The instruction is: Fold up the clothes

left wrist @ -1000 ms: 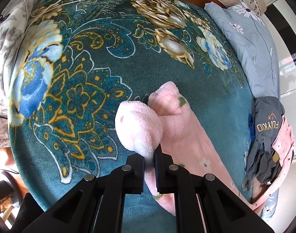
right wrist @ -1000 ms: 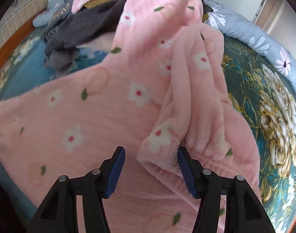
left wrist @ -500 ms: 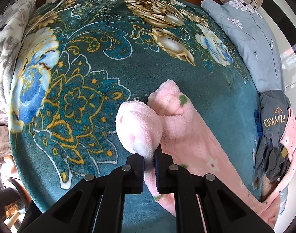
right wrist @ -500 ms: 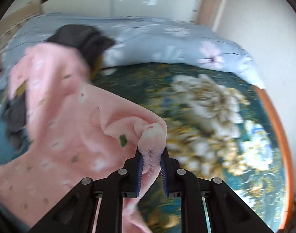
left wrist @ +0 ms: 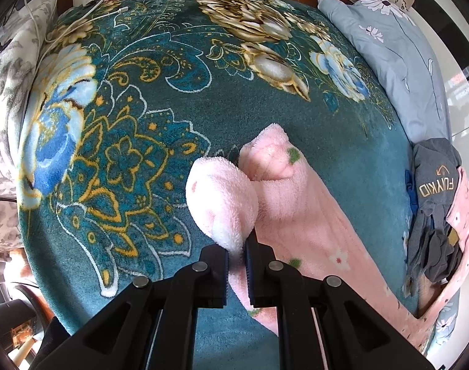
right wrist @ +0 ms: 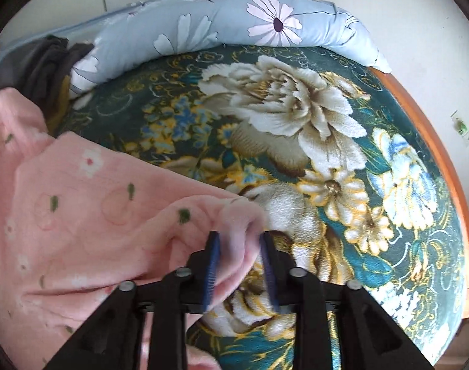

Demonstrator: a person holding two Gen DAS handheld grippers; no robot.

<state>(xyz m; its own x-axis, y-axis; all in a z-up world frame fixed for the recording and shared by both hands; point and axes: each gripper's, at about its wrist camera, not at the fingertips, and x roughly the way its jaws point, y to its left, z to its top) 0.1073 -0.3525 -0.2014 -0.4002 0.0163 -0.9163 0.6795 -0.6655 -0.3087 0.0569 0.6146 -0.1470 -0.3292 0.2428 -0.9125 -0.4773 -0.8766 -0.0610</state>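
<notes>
A pink fleece garment (left wrist: pixel 296 215) with small flowers lies stretched across the teal flowered blanket (left wrist: pixel 173 92). My left gripper (left wrist: pixel 237 246) is shut on a rolled end of it, held just above the blanket. In the right wrist view the same pink garment (right wrist: pixel 95 215) spreads out to the left. My right gripper (right wrist: pixel 239 259) has its jaws parted. A blurred fold of the cloth still sits between them, against the left pad (right wrist: pixel 212 265). The flowered blanket (right wrist: pixel 296 123) lies beyond.
A pile of dark grey clothes (left wrist: pixel 431 185) sits at the blanket's right edge, also seen as dark clothes (right wrist: pixel 43 64). A pale blue flowered quilt (right wrist: pixel 203 30) lines the far side. A wooden bed rim (right wrist: pixel 444 160) runs at right. A white cable (left wrist: pixel 80 21) lies at the far left.
My right gripper shut on a fold of the pink garment and carried it out over the flowered blanket; its jaws have now widened. The left gripper holds its end almost still.
</notes>
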